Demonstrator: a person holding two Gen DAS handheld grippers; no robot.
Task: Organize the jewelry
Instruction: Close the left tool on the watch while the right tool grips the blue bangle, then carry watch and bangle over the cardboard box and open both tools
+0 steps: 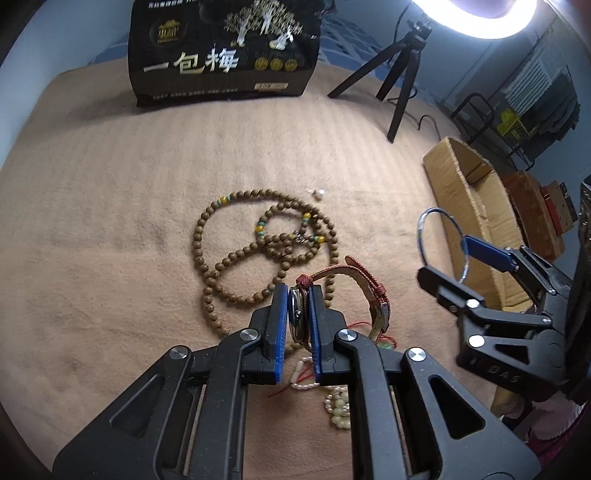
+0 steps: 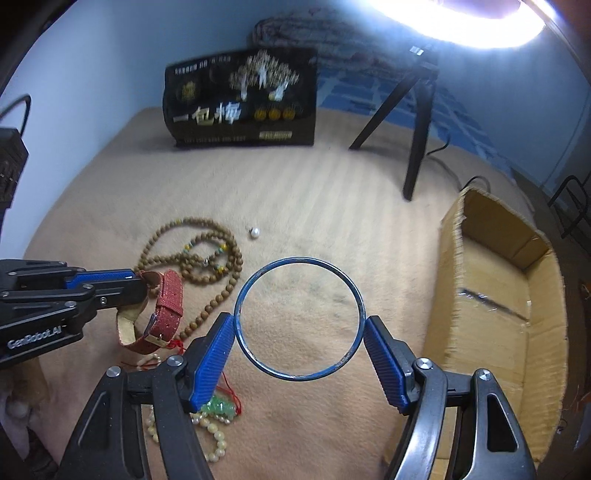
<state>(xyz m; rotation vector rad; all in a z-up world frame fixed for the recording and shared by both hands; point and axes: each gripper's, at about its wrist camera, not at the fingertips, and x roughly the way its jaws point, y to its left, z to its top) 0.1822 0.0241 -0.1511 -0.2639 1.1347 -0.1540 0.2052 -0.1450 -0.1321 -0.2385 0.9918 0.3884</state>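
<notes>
Black packaging stands at the far edge of the surface: a bag [image 1: 221, 51] printed with pale trees and the large characters "一包梅"; the smaller lines of print cannot be read. "GenRobot.AI" is printed in white on the body of the left tongs [image 2: 142, 284] as seen from the right wrist, and the letters "DAS" are moulded on the right tongs [image 1: 441, 258] as seen from the left.

A red-strapped watch [image 1: 299, 314] is clamped between the blue pads of the left tongs, its strap looping out to the side, clear of the blanket. A thin blue bangle [image 2: 298, 319] is gripped across its width by the right tongs, whose pads press on its two sides.

A beige blanket [image 1: 110, 221] with faint stripes covers the surface. On it a long string of brown wooden beads [image 1: 258, 243] lies coiled, with a single pearl piece [image 1: 318, 194] just beyond it. Cream bead bracelets [image 2: 210, 432] and a green charm on red cord [image 2: 221, 406] lie nearer the cameras. An open cardboard box [image 2: 498, 295] sits to the right. Blue walls, a black tripod [image 1: 399, 74] and a bright ring light [image 1: 476, 18] are seen behind.
</notes>
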